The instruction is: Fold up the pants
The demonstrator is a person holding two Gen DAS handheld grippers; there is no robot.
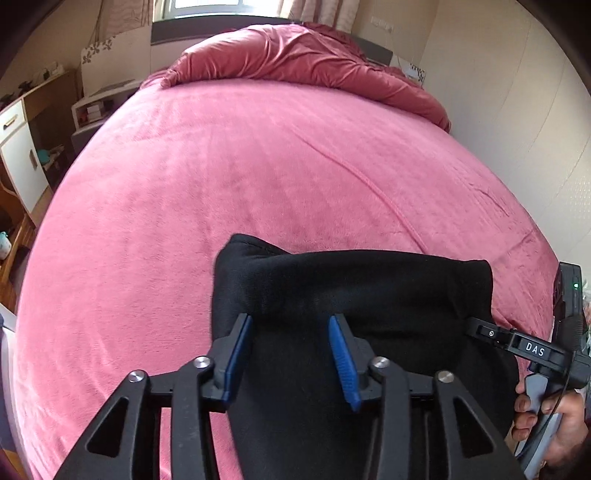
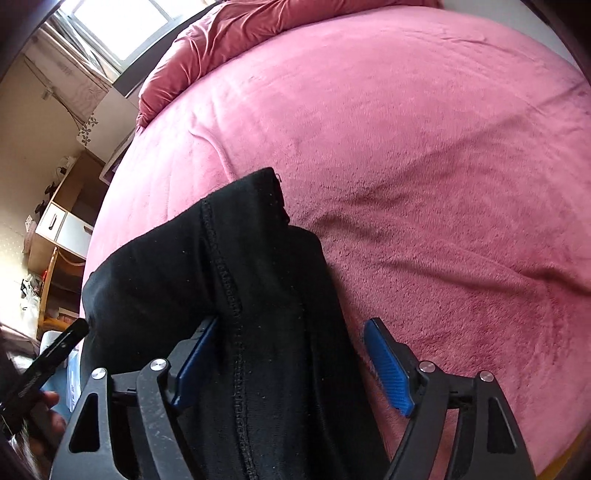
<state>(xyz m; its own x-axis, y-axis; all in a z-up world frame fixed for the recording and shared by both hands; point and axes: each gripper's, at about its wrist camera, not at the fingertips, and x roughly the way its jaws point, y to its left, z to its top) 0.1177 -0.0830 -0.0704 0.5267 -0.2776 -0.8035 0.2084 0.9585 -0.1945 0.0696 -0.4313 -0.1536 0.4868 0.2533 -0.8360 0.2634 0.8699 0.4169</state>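
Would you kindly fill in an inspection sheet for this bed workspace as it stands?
Surface: pink blanket covering the bed, lightly creased.
Job's things: black pants lying bunched on the blanket at its near edge.
Clutter: rumpled red duvet at the far end.
Grippers: left tool and right tool open, pants between their pads.
Cables: nothing seen.
Surroundings: window, wooden desk beside the bed.

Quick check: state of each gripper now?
Left gripper: open, pads clear of the black fabric pants between them.
Right gripper: open, same pants between, not gripped.
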